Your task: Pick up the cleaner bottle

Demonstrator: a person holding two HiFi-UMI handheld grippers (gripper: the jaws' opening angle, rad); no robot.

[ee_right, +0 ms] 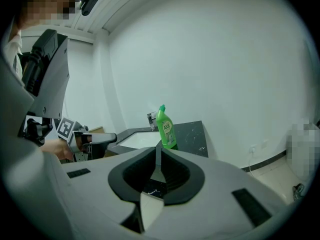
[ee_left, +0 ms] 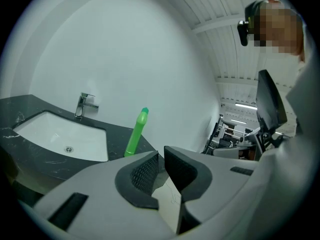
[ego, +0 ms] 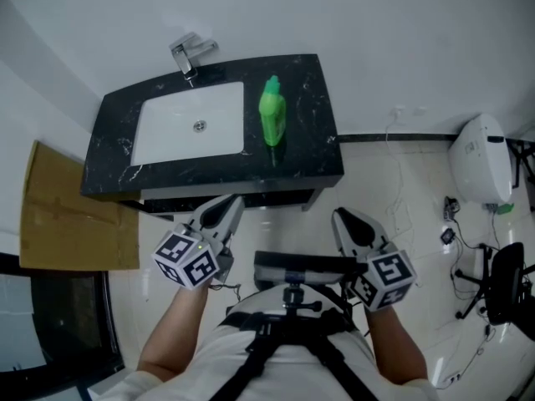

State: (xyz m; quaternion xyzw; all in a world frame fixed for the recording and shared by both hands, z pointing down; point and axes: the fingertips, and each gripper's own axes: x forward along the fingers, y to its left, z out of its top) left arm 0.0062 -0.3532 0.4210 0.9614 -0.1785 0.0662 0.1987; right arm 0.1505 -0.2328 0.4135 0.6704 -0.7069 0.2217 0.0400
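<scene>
Cleaner bottle stands upright on the black surface, upper centre of frame, just right of the sink. Left gripper and right gripper hang well short, jaws together and empty. Risk: arriving unopened, jaws would likely topple the tall bottle.

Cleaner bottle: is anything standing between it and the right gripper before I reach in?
Nothing visible does. The cleaner bottle stands upright and alone on the black counter, right of the sink; the faucet sits farther back by the sink. Ahead of the right gripper, whose fingers are together and empty, there is only open air.
</scene>
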